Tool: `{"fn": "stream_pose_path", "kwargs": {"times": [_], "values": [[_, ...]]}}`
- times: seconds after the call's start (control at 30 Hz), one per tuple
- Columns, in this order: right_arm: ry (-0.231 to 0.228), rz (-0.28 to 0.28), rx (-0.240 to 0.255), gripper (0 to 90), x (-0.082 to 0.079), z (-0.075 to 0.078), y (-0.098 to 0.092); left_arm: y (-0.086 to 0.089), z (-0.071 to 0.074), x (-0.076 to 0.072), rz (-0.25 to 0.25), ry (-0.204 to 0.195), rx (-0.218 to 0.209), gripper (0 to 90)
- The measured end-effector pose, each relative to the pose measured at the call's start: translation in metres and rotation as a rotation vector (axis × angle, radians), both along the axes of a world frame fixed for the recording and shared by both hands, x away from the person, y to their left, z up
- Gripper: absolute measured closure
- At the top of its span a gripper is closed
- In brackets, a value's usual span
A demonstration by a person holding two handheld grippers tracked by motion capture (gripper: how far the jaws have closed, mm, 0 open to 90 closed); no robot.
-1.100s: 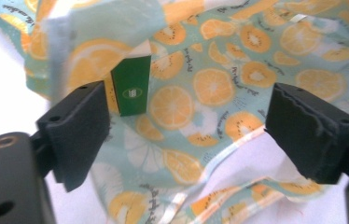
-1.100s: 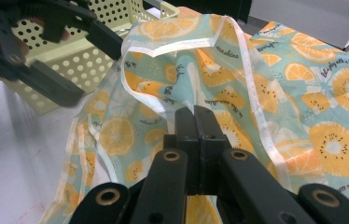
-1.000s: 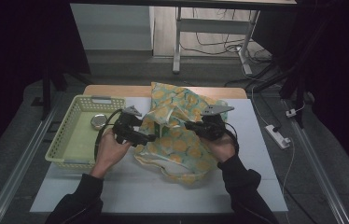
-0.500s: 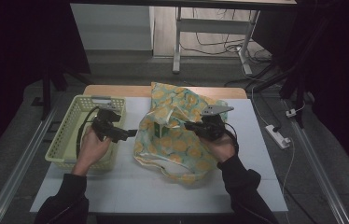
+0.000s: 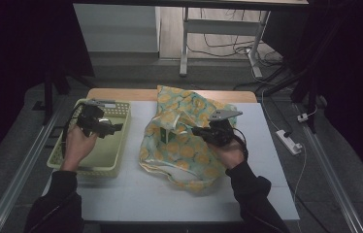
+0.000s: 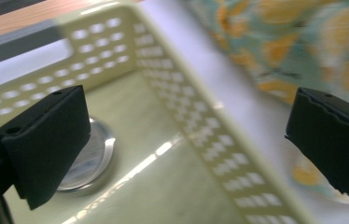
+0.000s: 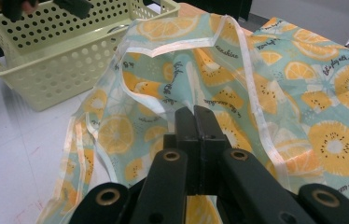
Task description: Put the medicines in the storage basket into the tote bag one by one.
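Lying crumpled mid-table: orange-slice print bag (image 5: 184, 141), pinched by the right gripper (image 7: 194, 122).

Showing cursive script on the fabric, partly readable as "sunshine"; white trim (image 7: 186, 44) edging the mouth, jaws clamping shut on cloth. Hovering over the pale green basket (image 5: 116, 160) left of the bag: left gripper (image 6: 186, 140), jaws just opening, gaping empty above a round metal lid (image 6: 88, 158). Leaving bare white table (image 5: 136, 199) in front.
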State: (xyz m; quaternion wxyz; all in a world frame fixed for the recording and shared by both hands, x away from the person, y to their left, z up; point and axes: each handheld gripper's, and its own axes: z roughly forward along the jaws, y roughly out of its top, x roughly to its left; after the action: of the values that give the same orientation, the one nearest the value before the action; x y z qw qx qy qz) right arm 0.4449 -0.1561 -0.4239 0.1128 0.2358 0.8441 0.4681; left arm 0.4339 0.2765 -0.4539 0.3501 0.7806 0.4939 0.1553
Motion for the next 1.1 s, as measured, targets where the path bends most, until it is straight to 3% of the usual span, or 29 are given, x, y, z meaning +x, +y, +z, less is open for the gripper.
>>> {"fn": "stream_pose_path", "kwargs": {"times": [0.33,0.57,0.93,1.1], "values": [[0.002,0.003,-0.008,90.0,0.000,-0.001,0.001,0.024,-0.022,0.029,0.092,0.122,0.017,0.0],[0.004,0.004,-0.008,90.0,0.000,-0.002,0.001,0.031,-0.039,0.042,0.119,0.178,0.042,0.0],[0.007,0.006,-0.009,90.0,0.000,-0.003,0.002,0.031,-0.058,0.059,0.136,0.253,0.122,0.0],[0.006,0.009,-0.010,90.0,0.000,-0.002,0.002,0.031,-0.067,0.066,0.150,0.306,0.151,0.0]]}}
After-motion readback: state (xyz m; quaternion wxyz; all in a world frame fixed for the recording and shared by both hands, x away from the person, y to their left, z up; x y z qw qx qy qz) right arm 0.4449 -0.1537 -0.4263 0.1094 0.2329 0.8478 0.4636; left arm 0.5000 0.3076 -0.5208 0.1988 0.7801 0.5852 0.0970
